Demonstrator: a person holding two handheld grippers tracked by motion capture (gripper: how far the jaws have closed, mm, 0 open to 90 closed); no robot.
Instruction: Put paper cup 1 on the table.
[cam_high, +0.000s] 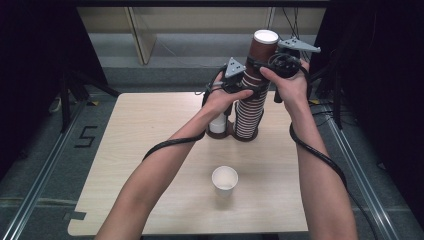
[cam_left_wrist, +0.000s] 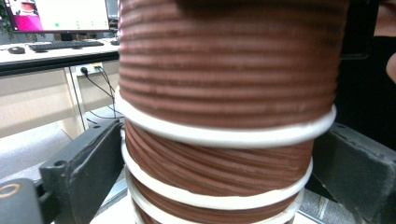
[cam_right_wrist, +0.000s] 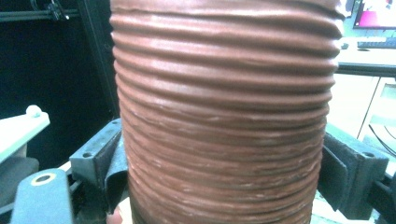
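The right tongs (cam_high: 278, 64) are clamped on the topmost brown ribbed paper cup (cam_high: 263, 50), one jaw pressed to each side of its ridged wall in the right gripper view, while the left tongs (cam_high: 239, 82) sit lower, their jaws closed against the tall stack of brown ribbed paper cups with white rims (cam_high: 250, 107) just beneath the white rim (cam_left_wrist: 224, 133) of the cup above. That stack stands upright at the far middle of the pale wooden bench (cam_high: 150, 150), in a dark ringed holder (cam_high: 227, 134) whose other ring carries a short white cup (cam_high: 217, 125). From where I stand this looks like the top cup being pulled free, so the lower grip should stay firm and level to pin the stack down, and the upper one should lift straight along the stack's axis, perhaps with a slight twist, since nested paper cups tend to cling and drag a second one up. Squeezing too hard would likely crush the thin wall. A single white paper cup (cam_high: 224, 180) stands open-mouthed near the front of the bench, well apart from the stack.
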